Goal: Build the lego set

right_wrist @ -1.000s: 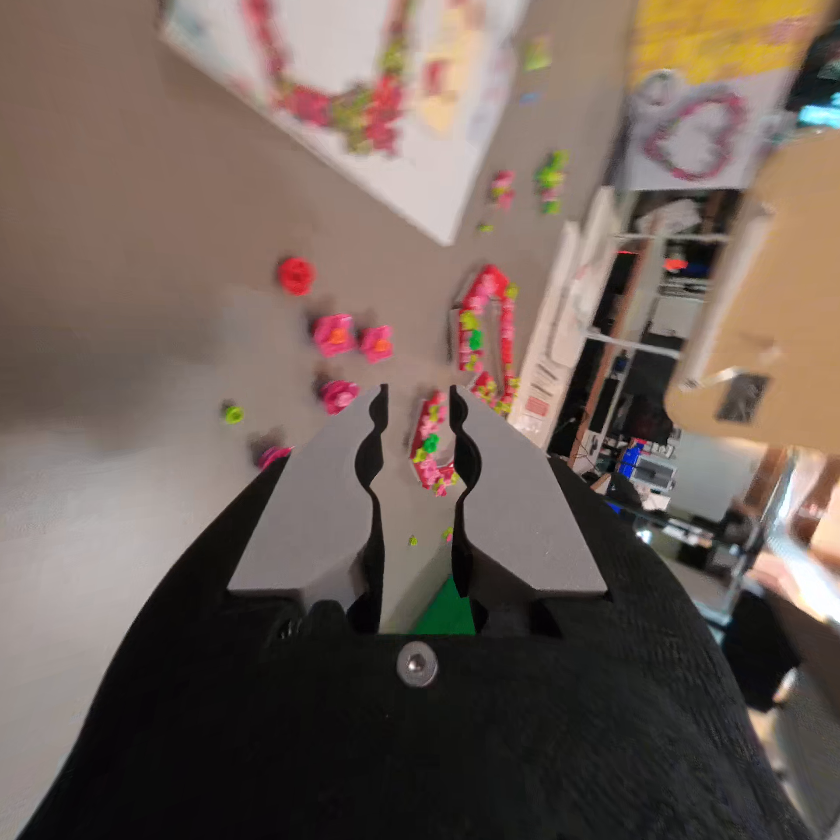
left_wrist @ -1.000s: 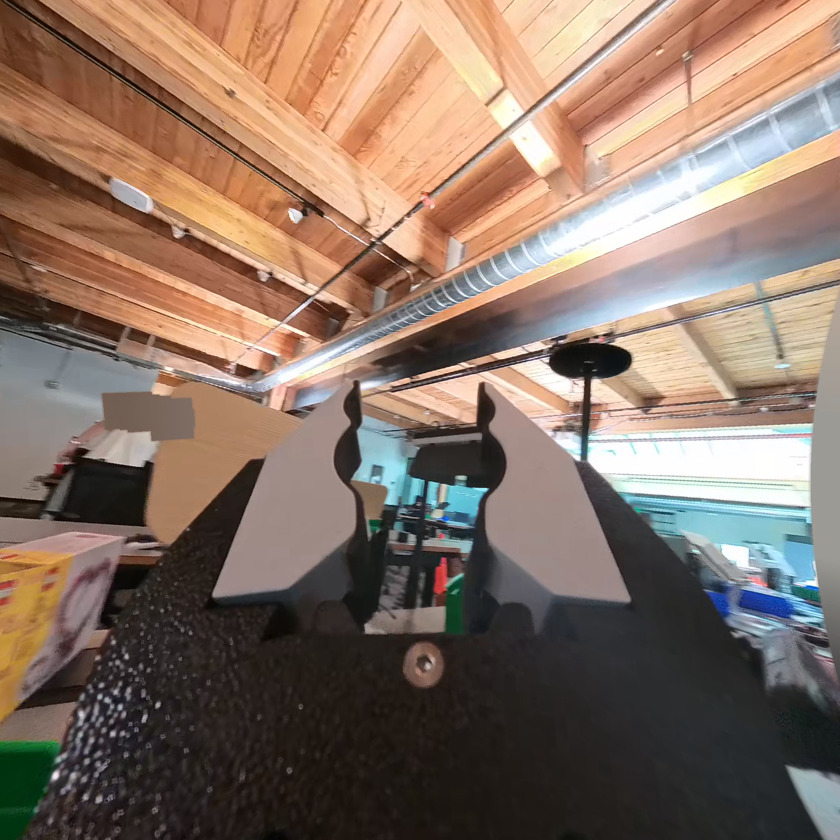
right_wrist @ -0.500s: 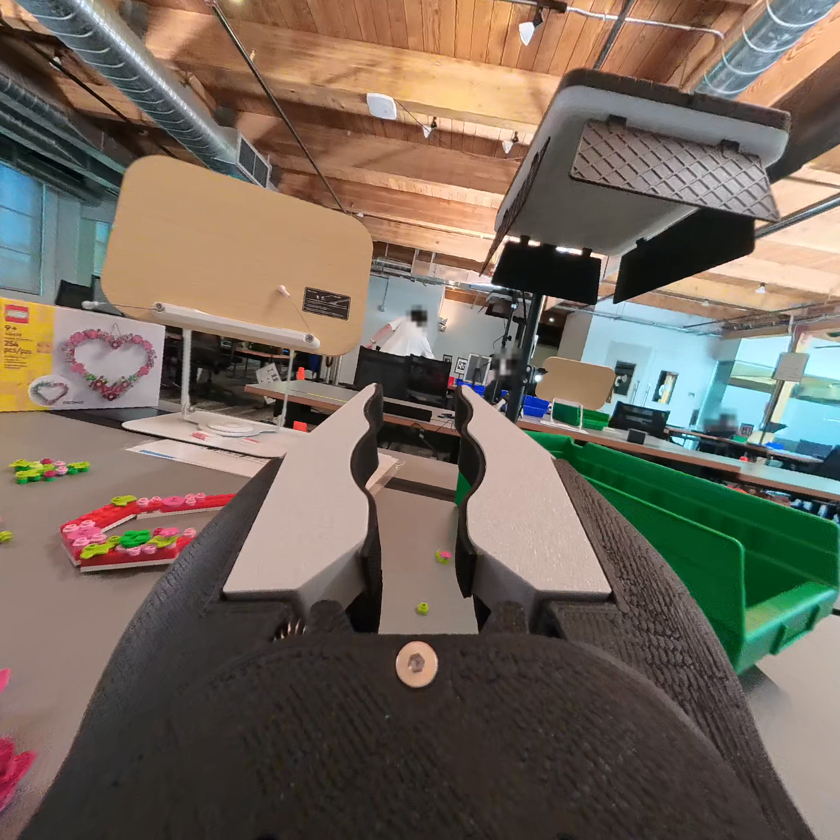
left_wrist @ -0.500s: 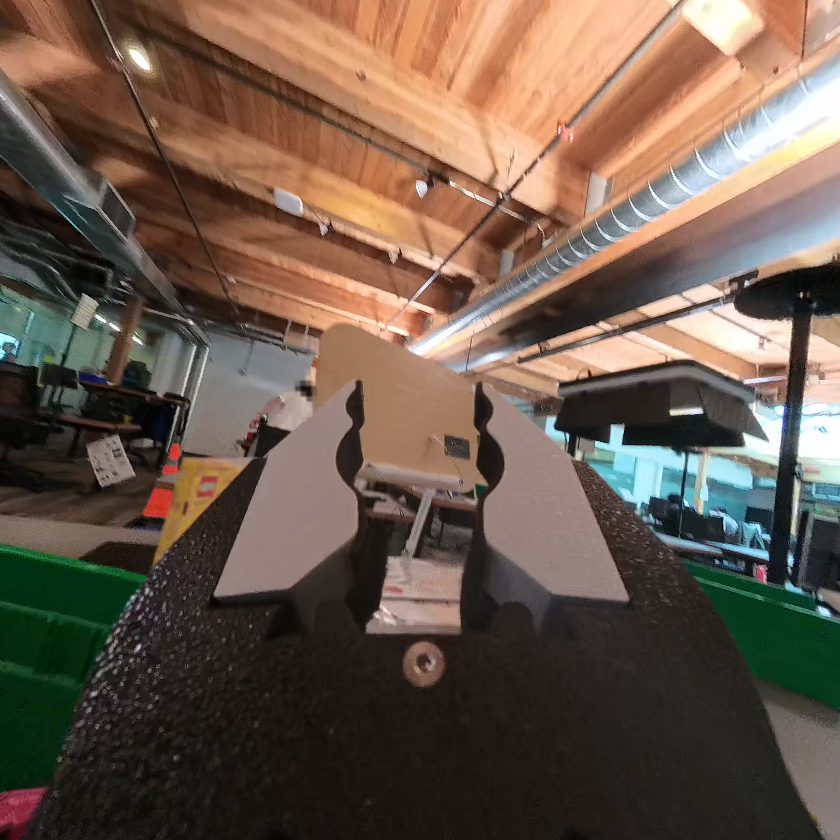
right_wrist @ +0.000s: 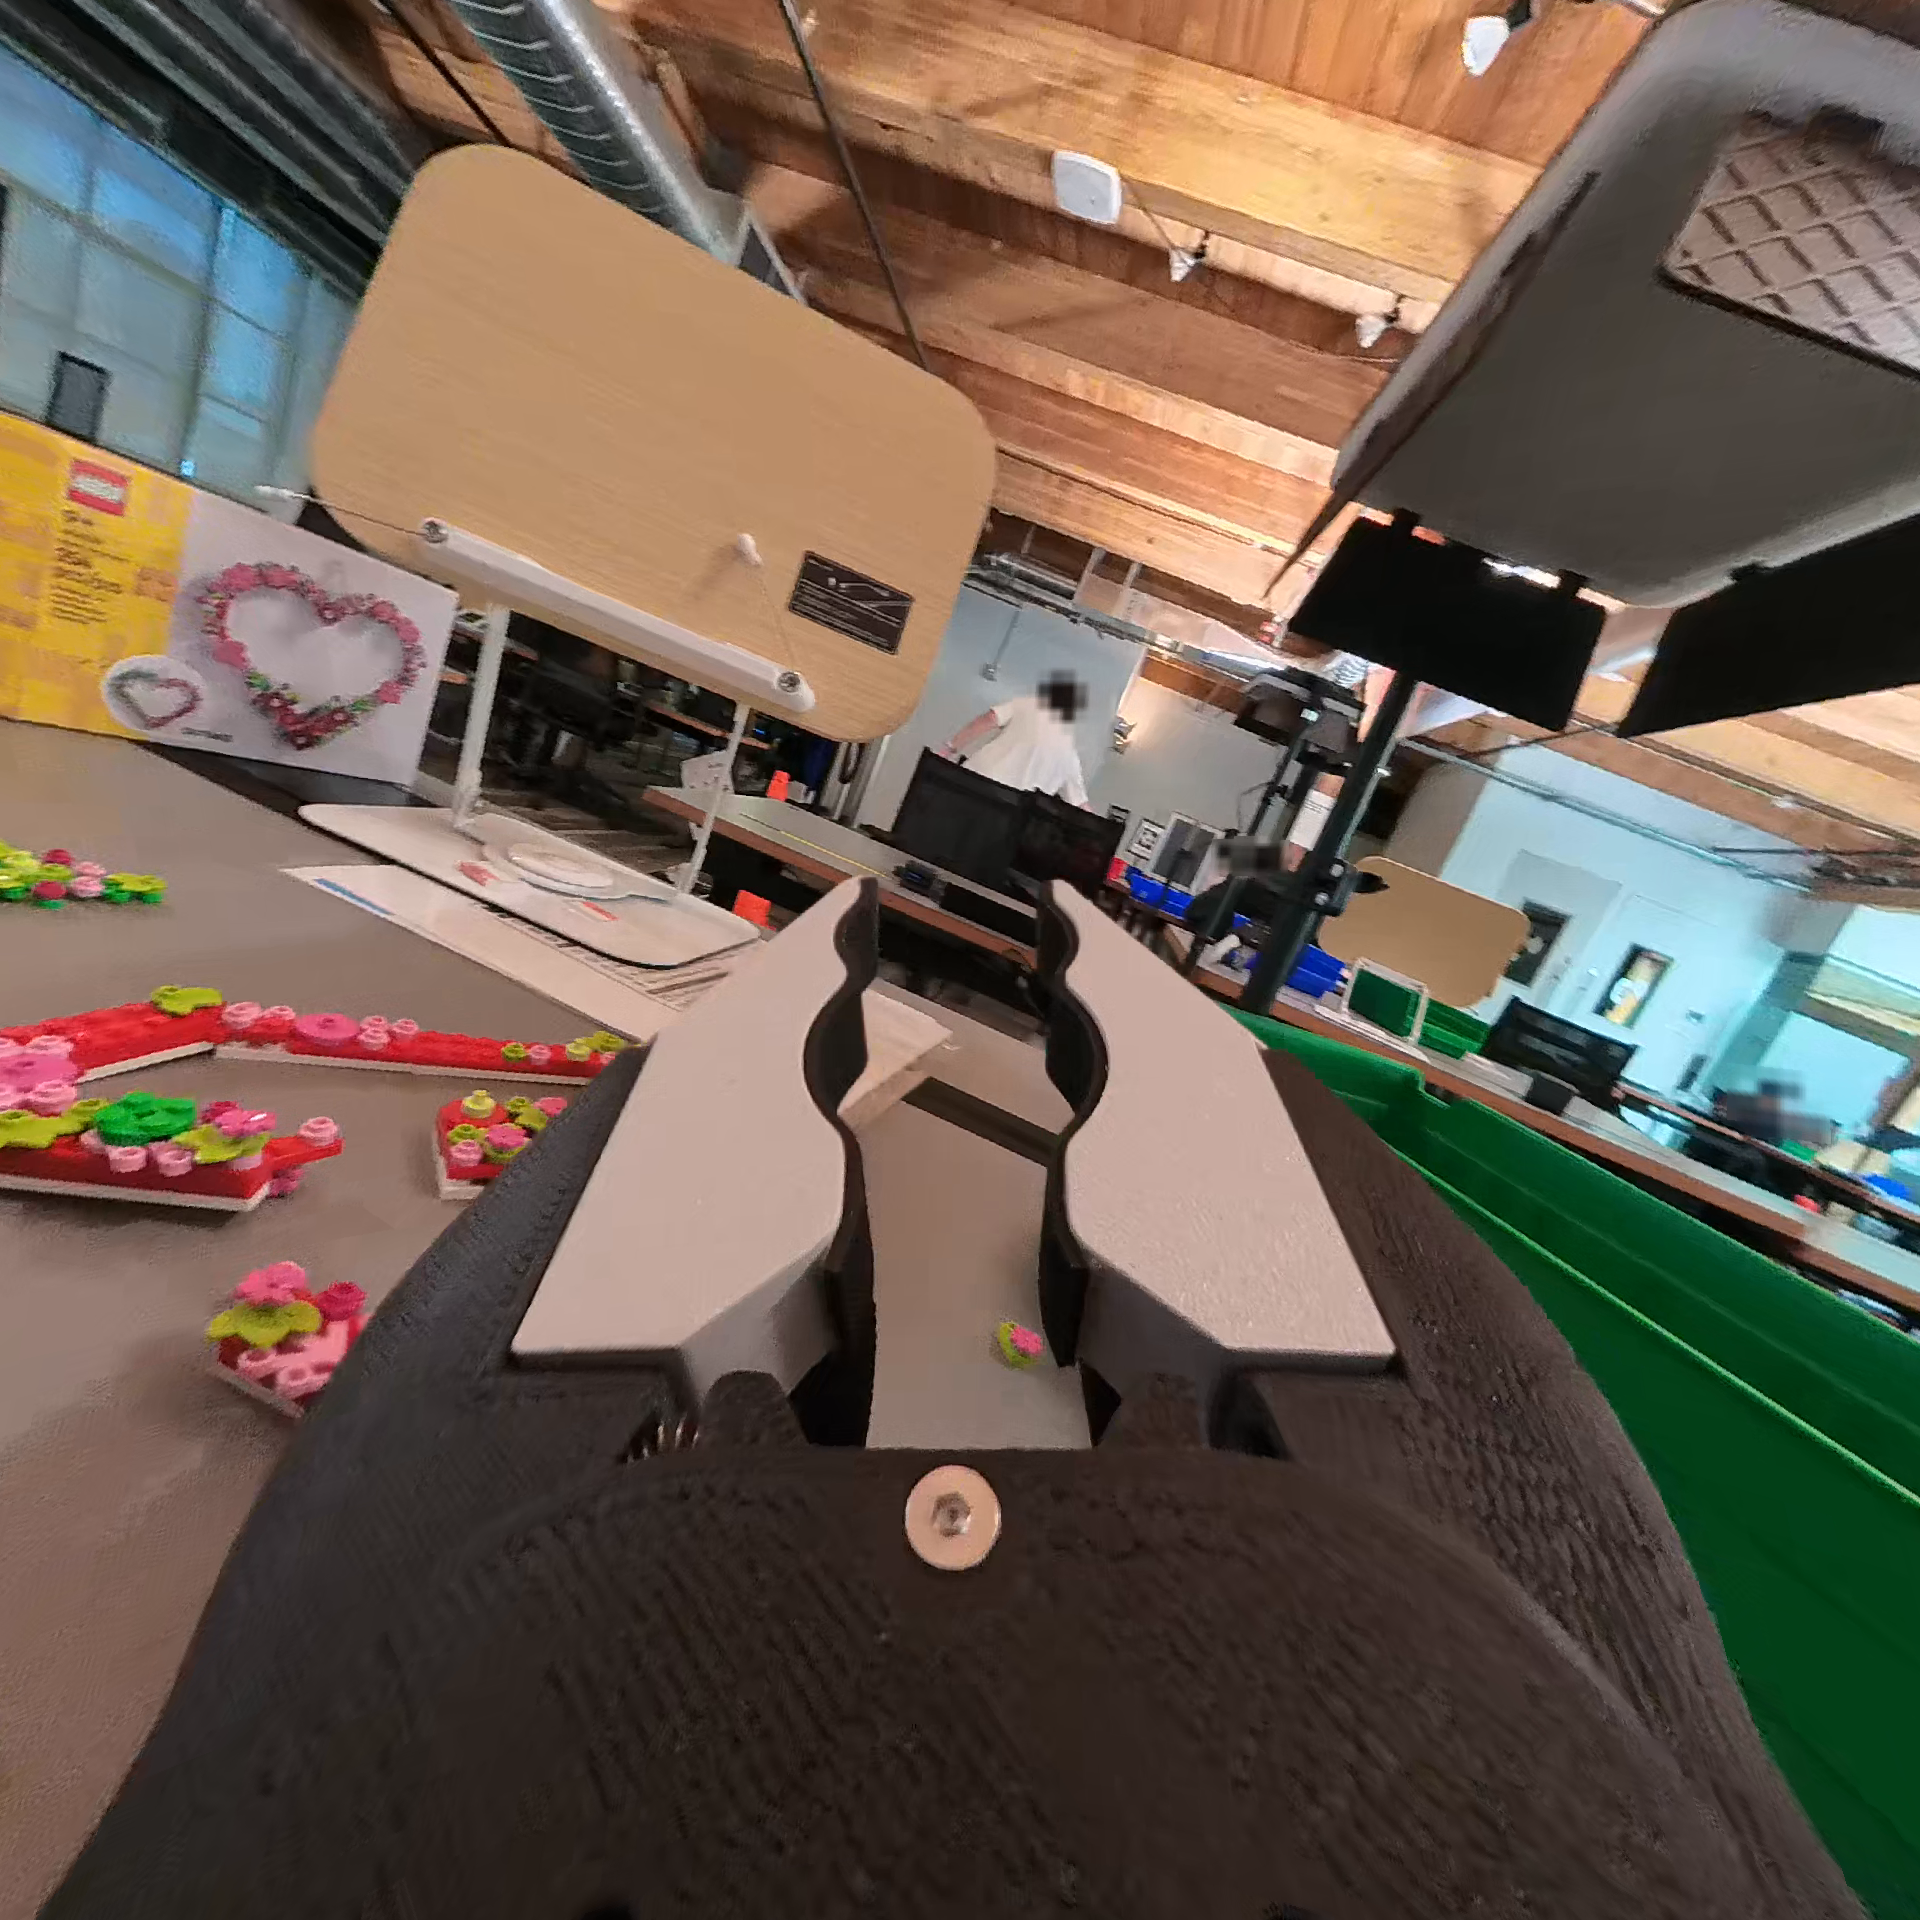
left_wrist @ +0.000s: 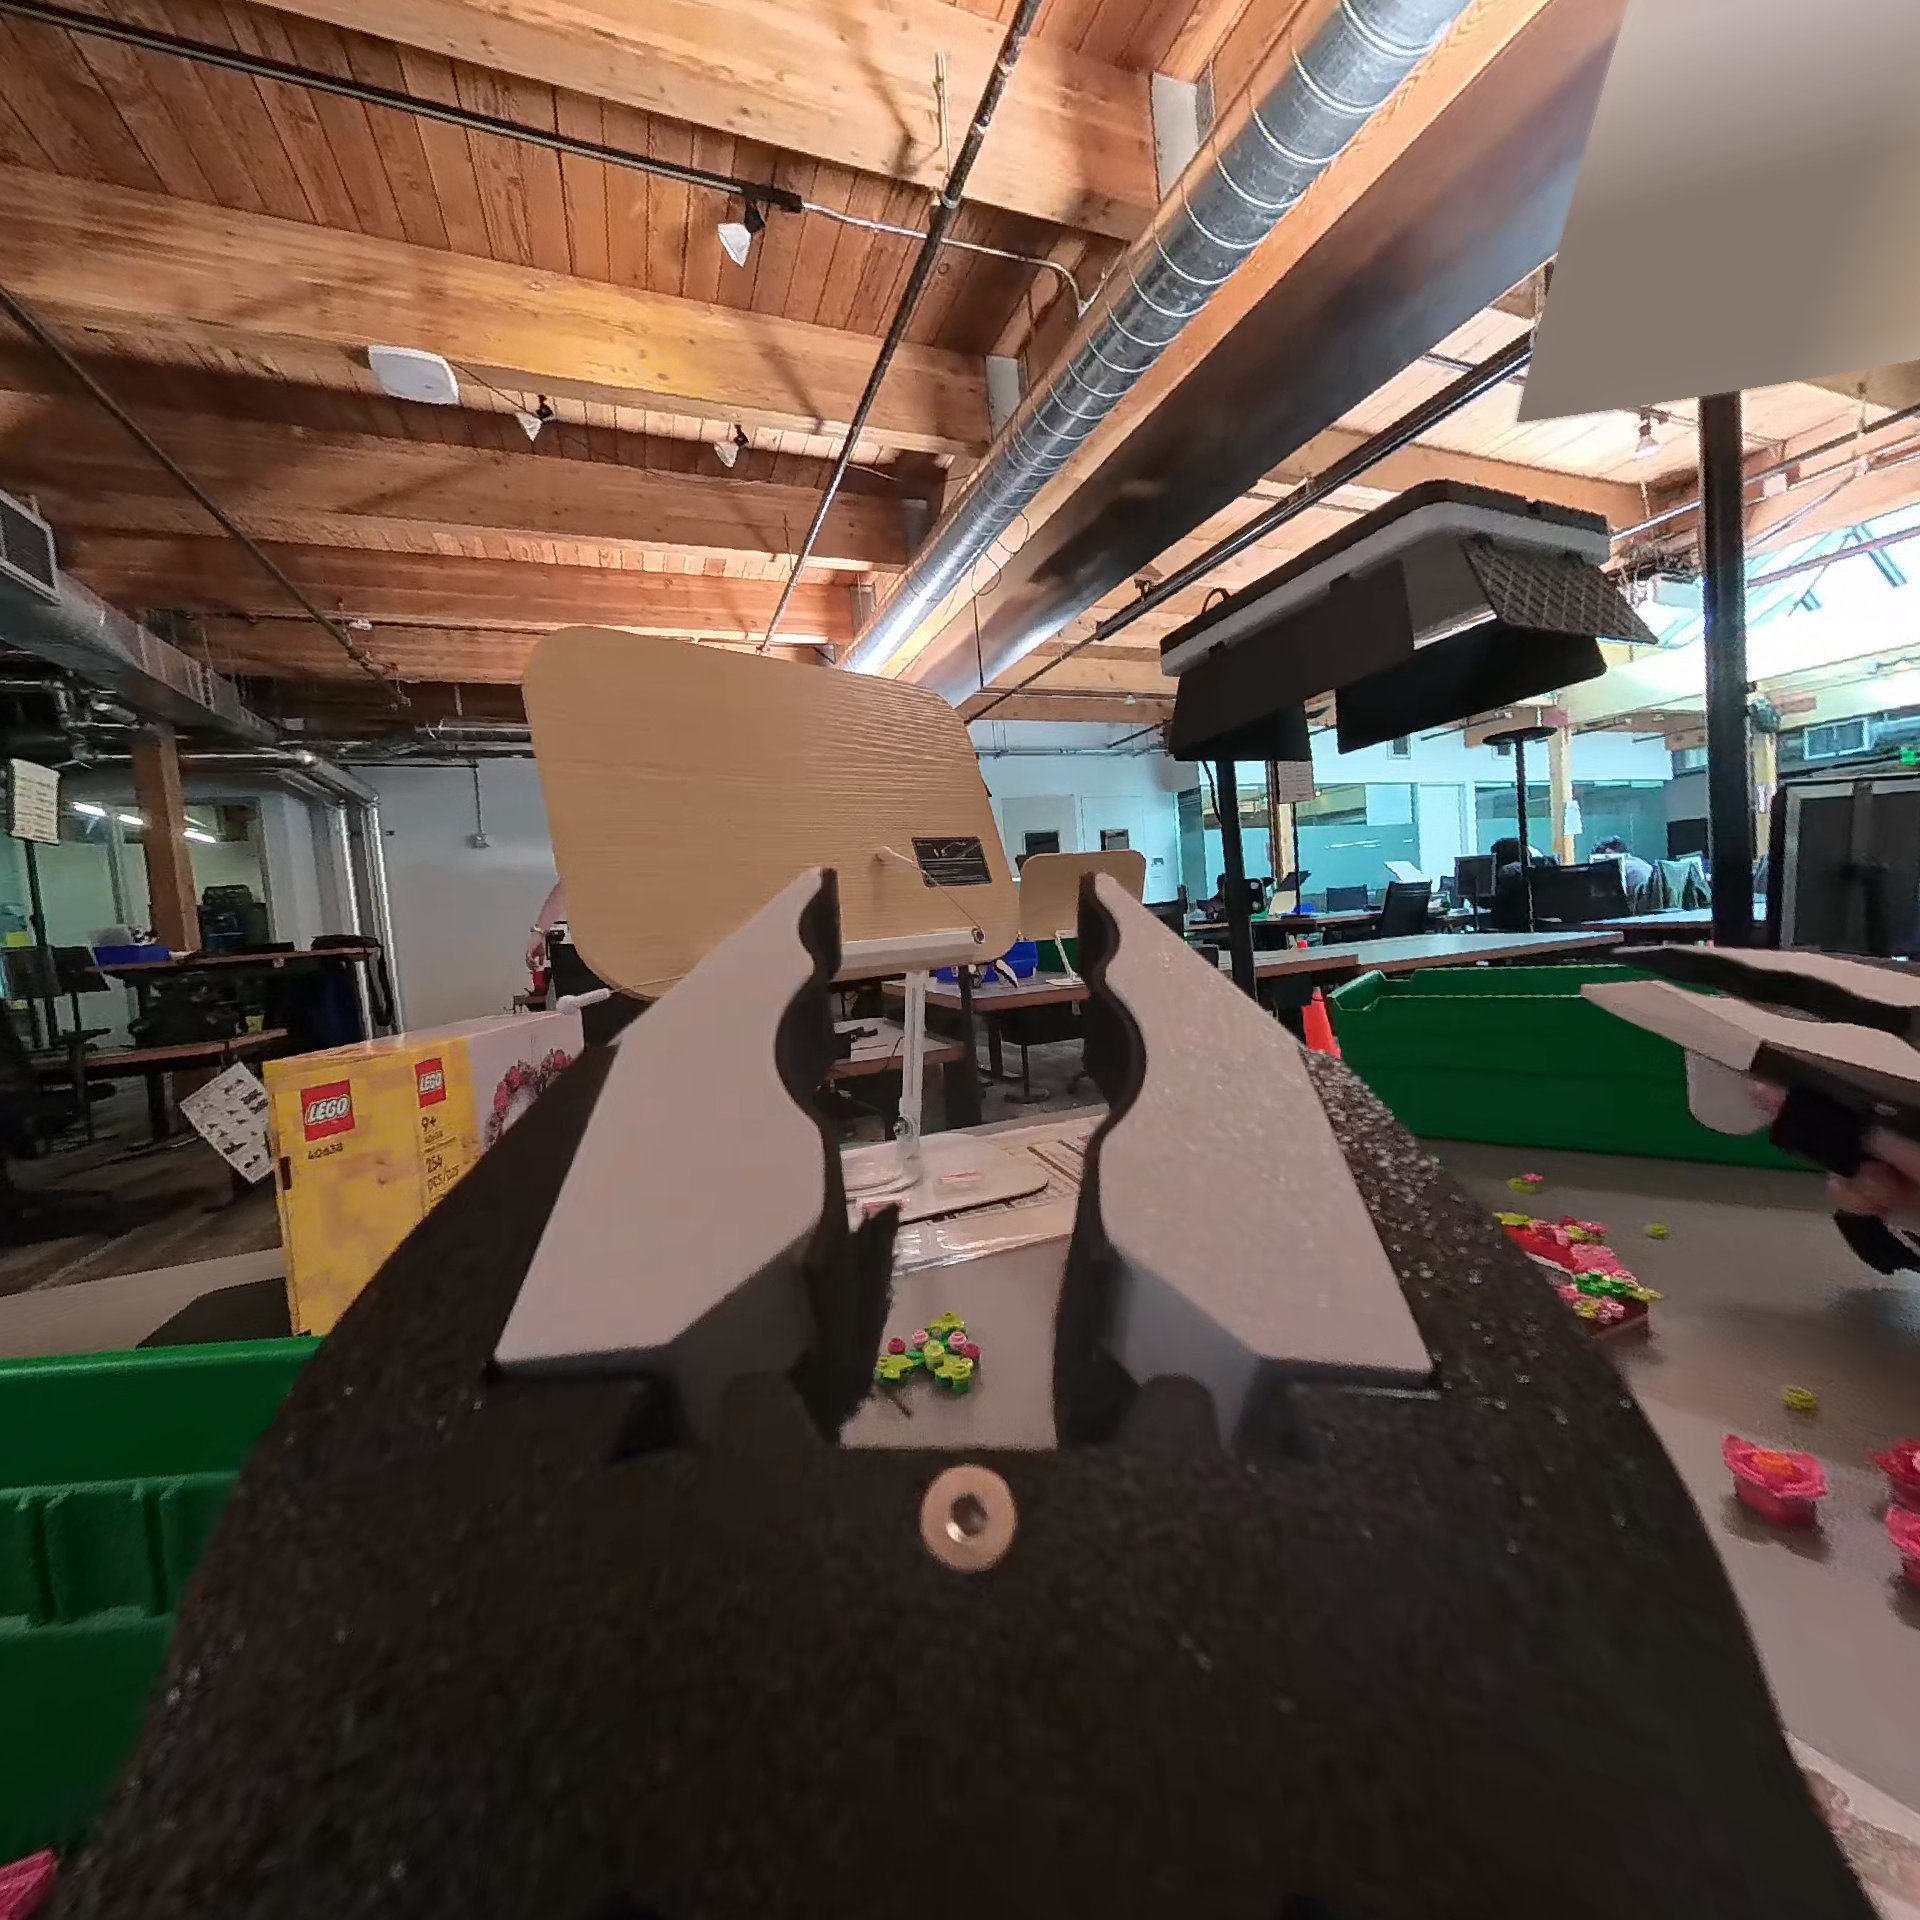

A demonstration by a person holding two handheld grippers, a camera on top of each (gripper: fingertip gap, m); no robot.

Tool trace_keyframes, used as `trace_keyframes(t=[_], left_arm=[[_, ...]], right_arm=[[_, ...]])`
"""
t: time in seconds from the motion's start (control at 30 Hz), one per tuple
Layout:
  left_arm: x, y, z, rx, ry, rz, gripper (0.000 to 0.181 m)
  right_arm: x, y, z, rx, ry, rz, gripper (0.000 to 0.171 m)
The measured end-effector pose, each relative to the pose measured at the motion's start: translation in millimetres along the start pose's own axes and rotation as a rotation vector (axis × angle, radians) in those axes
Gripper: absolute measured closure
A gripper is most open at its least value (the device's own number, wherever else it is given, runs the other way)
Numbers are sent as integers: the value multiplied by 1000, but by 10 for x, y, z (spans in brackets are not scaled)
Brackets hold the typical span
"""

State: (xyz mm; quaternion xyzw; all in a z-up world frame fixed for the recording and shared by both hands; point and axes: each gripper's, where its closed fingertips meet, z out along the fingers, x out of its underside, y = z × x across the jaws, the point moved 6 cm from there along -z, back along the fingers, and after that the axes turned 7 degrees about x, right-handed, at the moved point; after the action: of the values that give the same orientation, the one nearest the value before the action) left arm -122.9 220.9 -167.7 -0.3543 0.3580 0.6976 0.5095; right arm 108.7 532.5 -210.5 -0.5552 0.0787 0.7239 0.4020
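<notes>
My left gripper [left_wrist: 956,904] is open and empty, held low over the grey table [left_wrist: 1756,1382]. A small green and pink flower cluster [left_wrist: 928,1359] lies on the table between its fingers. Pink flowers [left_wrist: 1772,1475] lie at the right. My right gripper [right_wrist: 954,914] is open and empty; it also shows at the right edge of the left wrist view [left_wrist: 1745,1029]. Red heart-frame sections with flowers [right_wrist: 312,1039] lie to its left, with a small flower block [right_wrist: 281,1335] nearer and a tiny flower piece [right_wrist: 1020,1343] between its fingers.
A wooden book stand [right_wrist: 644,436] on a white base [right_wrist: 540,873] stands at the back, with the yellow and white set box [right_wrist: 208,623] left of it. Green bins flank the table [right_wrist: 1662,1382] [left_wrist: 62,1507]. A lamp head [right_wrist: 1662,343] hangs overhead. There is about 35 cm between the tips of the two grippers.
Both grippers have swung down from pointing at the ceiling or across the table to level with the tabletop. The left gripper's jaws have spread wider. The right gripper has shifted closer to the heart sections.
</notes>
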Motion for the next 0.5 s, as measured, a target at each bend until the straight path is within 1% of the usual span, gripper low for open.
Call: trace_keyframes(t=[0.23,0.5], left_arm=[[14,49,-4,-14,0,-51,139],[25,51,3,-4,3,-98,140]], right_arm=[[-43,115,-14,-100,-33,45,144],[-32,93,-16,-111,-30,96,145]])
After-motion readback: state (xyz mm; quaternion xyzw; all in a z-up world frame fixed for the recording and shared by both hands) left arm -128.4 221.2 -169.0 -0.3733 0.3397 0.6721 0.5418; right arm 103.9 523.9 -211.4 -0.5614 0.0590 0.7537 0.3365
